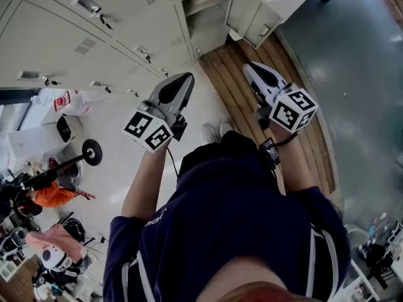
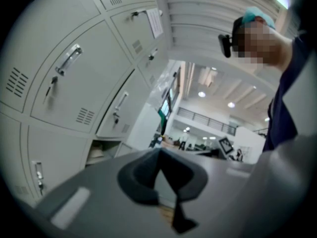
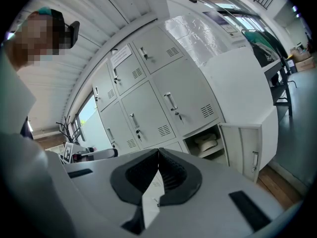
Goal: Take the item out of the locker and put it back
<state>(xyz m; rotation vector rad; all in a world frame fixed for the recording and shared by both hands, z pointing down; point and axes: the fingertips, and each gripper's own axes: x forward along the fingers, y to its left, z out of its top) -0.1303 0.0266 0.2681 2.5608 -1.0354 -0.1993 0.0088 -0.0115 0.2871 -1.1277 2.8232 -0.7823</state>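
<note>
Closest to the head camera is the person's dark shirt (image 1: 233, 219). Beyond it both arms reach toward the open locker (image 1: 208, 14), a bottom compartment in the bank of pale lockers. The left hand-held gripper (image 1: 184, 79) has its jaws pressed together with nothing between them, which its own view shows plainly. The right hand-held gripper (image 1: 249, 68) is likewise fully closed and empty. The item (image 3: 207, 142), a pale folded bundle, lies flat on the shelf inside the open locker, so taking it out is not yet done. It seems to lie with its longer side across the opening, though it is too small to be sure. The locker's door (image 1: 252, 14) hangs swung out on the side of the opening nearer the right hand-held gripper. From the head view the opening sits ahead of both tools and between their lines of aim, well apart from either tip. The right one looks a little nearer the open locker and appears to have the clearer view of the shelf, so it is probably the better placed to reach in. Either tool would first have to spread its jaws before meeting the bundle.
</note>
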